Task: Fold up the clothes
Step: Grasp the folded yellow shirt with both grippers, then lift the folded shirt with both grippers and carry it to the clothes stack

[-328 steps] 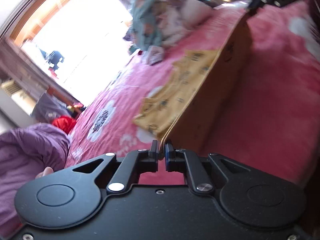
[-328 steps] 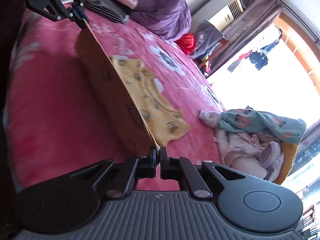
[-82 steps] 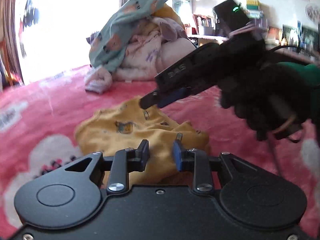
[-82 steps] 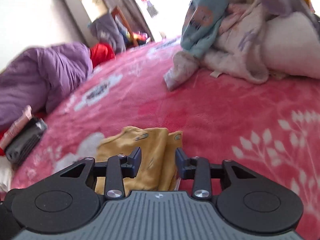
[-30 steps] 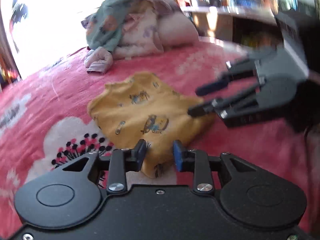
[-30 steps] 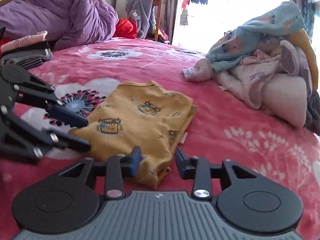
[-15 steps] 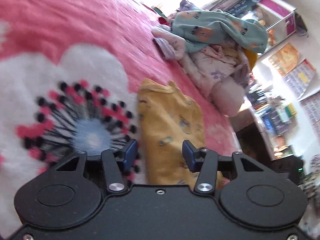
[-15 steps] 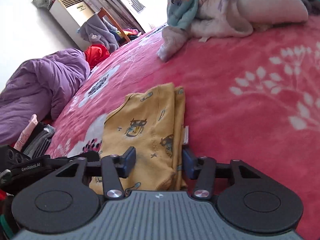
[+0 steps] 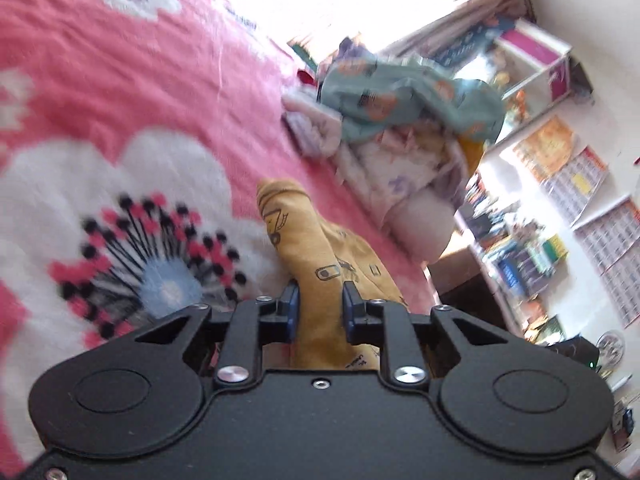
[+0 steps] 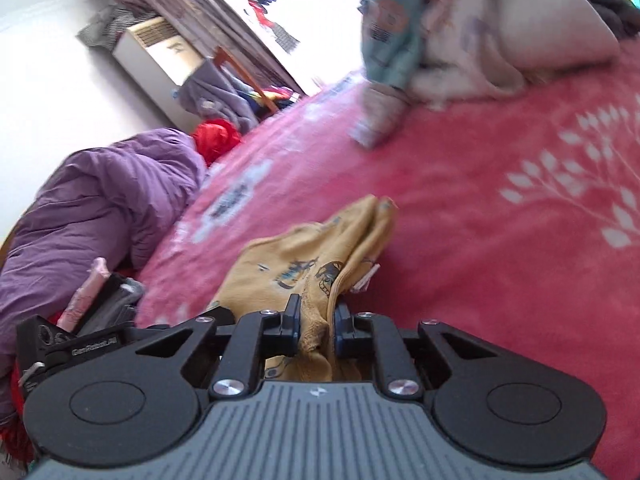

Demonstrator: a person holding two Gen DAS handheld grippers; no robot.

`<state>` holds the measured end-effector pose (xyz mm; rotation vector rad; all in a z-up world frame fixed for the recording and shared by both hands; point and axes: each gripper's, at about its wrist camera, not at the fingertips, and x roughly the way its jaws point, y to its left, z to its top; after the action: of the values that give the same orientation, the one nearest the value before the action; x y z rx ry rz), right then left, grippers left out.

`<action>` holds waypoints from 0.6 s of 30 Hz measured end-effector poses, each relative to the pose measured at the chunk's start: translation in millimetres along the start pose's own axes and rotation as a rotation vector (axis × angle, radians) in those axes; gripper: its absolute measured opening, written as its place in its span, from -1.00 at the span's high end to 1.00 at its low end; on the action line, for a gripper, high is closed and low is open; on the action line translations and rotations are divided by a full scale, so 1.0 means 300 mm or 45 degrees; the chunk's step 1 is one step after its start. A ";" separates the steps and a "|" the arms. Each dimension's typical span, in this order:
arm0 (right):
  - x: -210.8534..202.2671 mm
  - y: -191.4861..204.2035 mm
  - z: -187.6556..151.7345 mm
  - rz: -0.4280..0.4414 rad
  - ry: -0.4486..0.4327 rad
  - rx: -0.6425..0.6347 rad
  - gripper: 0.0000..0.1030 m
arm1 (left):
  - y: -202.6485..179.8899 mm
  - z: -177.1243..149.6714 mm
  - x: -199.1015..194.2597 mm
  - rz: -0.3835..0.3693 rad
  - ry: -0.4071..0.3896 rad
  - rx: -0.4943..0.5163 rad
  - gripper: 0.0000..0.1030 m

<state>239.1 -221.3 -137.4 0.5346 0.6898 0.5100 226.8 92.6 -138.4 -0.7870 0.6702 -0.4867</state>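
Left wrist view showed the folded mustard-yellow cotton garment with small cartoon prints (image 9: pixel 316 248) lying on the pink floral fleece blanket (image 9: pixel 120 80) of the bed, its near end bunched between the closing jaws of the left claw (image 9: pixel 319 312). The right claw (image 10: pixel 314 330) was likewise closing on a gathered fold at the other near end. Each bite looked thick and uneven; a layer could slip out and undo the fold.
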 end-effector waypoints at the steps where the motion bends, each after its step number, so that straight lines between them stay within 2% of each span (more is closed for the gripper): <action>1: -0.003 0.035 0.007 0.014 -0.009 -0.016 0.67 | 0.005 0.012 -0.030 -0.008 -0.023 -0.006 0.63; 7: 0.040 0.260 0.022 0.177 -0.018 -0.078 0.68 | 0.068 0.084 -0.286 -0.030 -0.168 -0.048 0.63; 8: 0.058 0.289 0.010 0.188 0.001 -0.089 0.68 | 0.088 0.086 -0.311 0.000 -0.163 -0.040 0.60; 9: 0.085 0.309 -0.010 0.170 0.028 -0.107 0.68 | 0.112 0.085 -0.325 0.059 -0.141 -0.028 0.46; 10: 0.125 0.320 -0.036 0.108 0.071 -0.127 0.64 | 0.141 0.081 -0.329 0.130 -0.104 -0.023 0.27; 11: 0.172 0.315 -0.066 0.016 0.127 -0.137 0.47 | 0.179 0.073 -0.321 0.210 -0.050 -0.042 -0.16; 12: 0.204 0.294 -0.089 -0.031 0.176 -0.117 0.44 | 0.215 0.065 -0.319 0.259 -0.019 -0.078 -0.16; 14: 0.267 0.253 -0.135 -0.123 0.274 -0.075 0.42 | 0.265 0.057 -0.335 0.279 -0.014 -0.133 -0.15; 16: 0.229 0.254 -0.143 -0.061 0.207 -0.036 0.37 | 0.282 0.064 -0.354 0.243 -0.026 -0.155 -0.15; 18: 0.194 0.252 -0.139 -0.007 0.150 0.006 0.19 | 0.296 0.066 -0.345 0.208 -0.018 -0.180 -0.15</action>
<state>228.8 -117.8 -144.9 0.5101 0.8049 0.5380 182.4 221.5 -159.4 -0.8596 0.7546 -0.2875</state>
